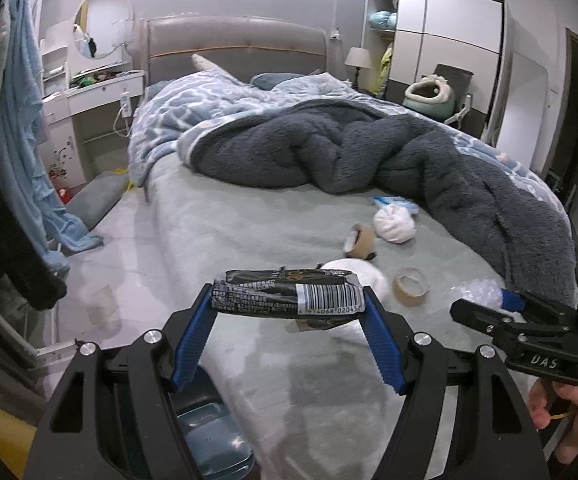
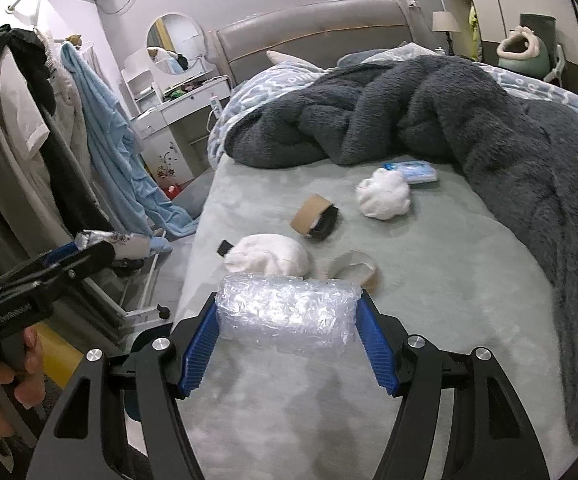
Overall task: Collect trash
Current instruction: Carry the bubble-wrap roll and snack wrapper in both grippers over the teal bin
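Tape rolls (image 2: 316, 216), tissue wads (image 2: 385, 194) (two) beside dark blanket (image 2: 469, 120)

**Readable print: a barcode and two tool markings**

In the left wrist view, the dark wrapper (image 1: 289, 294) held across the centre of the frame carries a white barcode panel; the digits under the bars read roughly "14068 020452", with the leading digit cut off. Fine white lettering covers the wrapper's left half but is too small to read.

At the lower right of that frame, the body of the right tongs (image 1: 545, 360) bears the raised letters "DAS".

In the right wrist view, at the left edge, the left tongs (image 2: 21, 314) show a small white imprint too blurred to make out.
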`<state>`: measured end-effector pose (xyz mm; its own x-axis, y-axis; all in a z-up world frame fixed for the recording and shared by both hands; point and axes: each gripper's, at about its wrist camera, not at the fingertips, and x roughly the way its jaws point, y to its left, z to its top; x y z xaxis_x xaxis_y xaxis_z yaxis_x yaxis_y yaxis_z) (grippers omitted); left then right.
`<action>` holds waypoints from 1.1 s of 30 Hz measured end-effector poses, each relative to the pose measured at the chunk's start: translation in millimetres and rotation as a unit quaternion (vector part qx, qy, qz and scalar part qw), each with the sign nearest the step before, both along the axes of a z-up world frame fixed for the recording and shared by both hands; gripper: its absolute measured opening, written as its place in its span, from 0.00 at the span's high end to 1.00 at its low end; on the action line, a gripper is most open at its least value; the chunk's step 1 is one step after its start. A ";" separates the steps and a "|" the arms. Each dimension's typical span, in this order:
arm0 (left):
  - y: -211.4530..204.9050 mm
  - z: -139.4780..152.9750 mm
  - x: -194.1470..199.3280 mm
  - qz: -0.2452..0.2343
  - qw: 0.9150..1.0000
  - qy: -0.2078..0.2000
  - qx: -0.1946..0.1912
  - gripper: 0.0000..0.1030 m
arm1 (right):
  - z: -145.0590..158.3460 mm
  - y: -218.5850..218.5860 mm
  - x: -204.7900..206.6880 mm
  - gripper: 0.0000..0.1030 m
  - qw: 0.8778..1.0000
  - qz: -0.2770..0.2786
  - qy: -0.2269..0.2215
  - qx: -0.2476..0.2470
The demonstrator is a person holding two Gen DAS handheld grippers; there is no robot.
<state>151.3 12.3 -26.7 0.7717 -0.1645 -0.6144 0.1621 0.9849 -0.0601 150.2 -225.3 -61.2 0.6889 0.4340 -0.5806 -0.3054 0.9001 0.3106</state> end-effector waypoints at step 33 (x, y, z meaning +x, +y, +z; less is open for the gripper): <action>104.5 -43.2 -7.5 0.091 0.991 0.094 0.005 0.29 | 27.0 102.5 -0.1 0.35 0.996 0.080 -0.025 -0.033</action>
<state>143.8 116.8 -69.9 0.6602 -0.0258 -0.7506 -0.0325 0.9975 -0.0629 150.1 -122.8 -34.2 0.6430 0.5027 -0.5778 -0.4605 0.8566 0.2328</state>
